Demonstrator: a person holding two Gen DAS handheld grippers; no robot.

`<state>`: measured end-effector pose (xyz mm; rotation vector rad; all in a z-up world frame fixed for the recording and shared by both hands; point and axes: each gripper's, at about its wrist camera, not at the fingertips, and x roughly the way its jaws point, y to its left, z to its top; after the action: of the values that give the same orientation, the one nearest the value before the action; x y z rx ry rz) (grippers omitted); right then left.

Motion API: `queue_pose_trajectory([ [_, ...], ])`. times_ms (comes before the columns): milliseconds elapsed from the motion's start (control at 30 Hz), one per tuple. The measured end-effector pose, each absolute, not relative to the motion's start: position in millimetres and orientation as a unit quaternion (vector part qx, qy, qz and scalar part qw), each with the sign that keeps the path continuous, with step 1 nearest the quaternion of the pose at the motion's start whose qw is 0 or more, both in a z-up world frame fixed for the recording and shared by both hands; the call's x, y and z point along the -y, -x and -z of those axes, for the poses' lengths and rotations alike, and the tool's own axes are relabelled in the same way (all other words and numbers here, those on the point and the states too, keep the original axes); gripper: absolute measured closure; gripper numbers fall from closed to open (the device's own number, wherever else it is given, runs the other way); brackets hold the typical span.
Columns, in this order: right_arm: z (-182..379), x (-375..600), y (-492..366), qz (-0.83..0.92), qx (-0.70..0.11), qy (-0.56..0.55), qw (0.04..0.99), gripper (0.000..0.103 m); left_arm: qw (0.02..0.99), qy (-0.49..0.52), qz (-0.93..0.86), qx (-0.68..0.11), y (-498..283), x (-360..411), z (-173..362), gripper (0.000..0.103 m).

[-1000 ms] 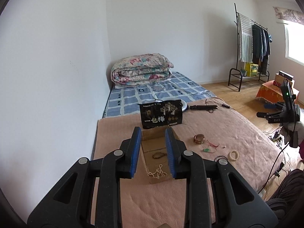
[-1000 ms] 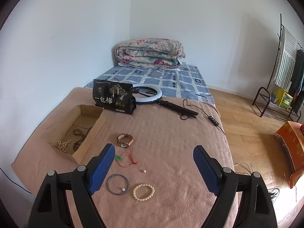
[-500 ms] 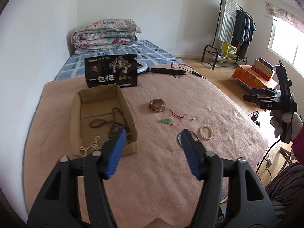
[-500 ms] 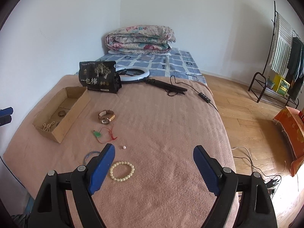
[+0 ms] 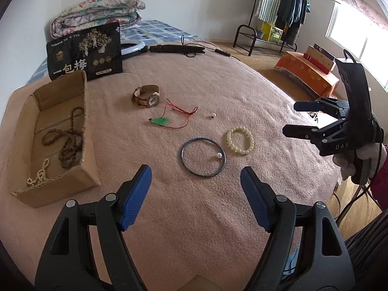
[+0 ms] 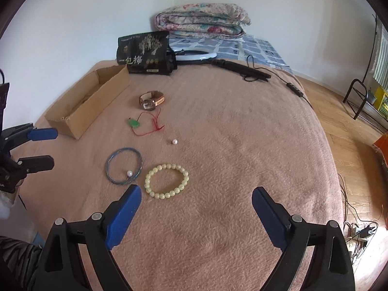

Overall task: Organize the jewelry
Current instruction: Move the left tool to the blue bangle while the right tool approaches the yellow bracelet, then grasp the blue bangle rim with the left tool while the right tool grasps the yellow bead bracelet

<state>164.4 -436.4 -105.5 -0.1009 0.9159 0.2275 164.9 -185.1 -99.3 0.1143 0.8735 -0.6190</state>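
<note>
On the pink blanket [image 5: 218, 77] lie a watch [image 5: 146, 95], a green pendant on red cord [image 5: 160, 121], a loose pearl [image 5: 213, 115], a blue bangle with a pearl [image 5: 182, 156] and a cream bead bracelet [image 5: 249, 148]. At the left, a cardboard box [image 5: 60, 92] holds a brown bead necklace [image 5: 68, 143] and a pearl chain [image 5: 40, 173]. My left gripper [image 5: 195, 172] hovers just short of the bangle, its jaws opening and empty. My right gripper [image 6: 196, 190] hangs near the bracelet [image 6: 165, 196], its jaws also opening and empty.
A black snack bag [image 5: 84, 51] stands behind the box, with a ring light [image 5: 132, 47] and a black stand with cable [image 5: 177, 48] beyond. A folded quilt [image 5: 97, 14] lies at the back. The bed edge drops to wooden floor at right, by an orange box [image 5: 308, 72].
Both grippers have sunk toward the blanket. The left one swung from over the box to the bangle and its jaws went from narrow to wide. The right jaws widened slightly.
</note>
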Motion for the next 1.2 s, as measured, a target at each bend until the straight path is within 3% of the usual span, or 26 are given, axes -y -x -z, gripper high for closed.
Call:
queue_pose_trajectory([
  [200, 132.6, 434.0, -187.5, -0.1, -0.477, 0.035, 0.873, 0.009, 0.845, -0.073, 0.308, -0.431, -178.1, 210.7, 128.5, 0.025],
  [467, 154.0, 440.5, -215.1, -0.095, -0.506, 0.012, 0.857, 0.023, 0.839, -0.092, 0.307, -0.44, -195.6, 236.8, 152.8, 0.025],
  [1200, 172.6, 422.2, -231.2, -0.11, -0.52, 0.035, 0.846, 0.044, 0.846, -0.121, 0.282, -0.435, -209.3, 255.0, 175.0, 0.027],
])
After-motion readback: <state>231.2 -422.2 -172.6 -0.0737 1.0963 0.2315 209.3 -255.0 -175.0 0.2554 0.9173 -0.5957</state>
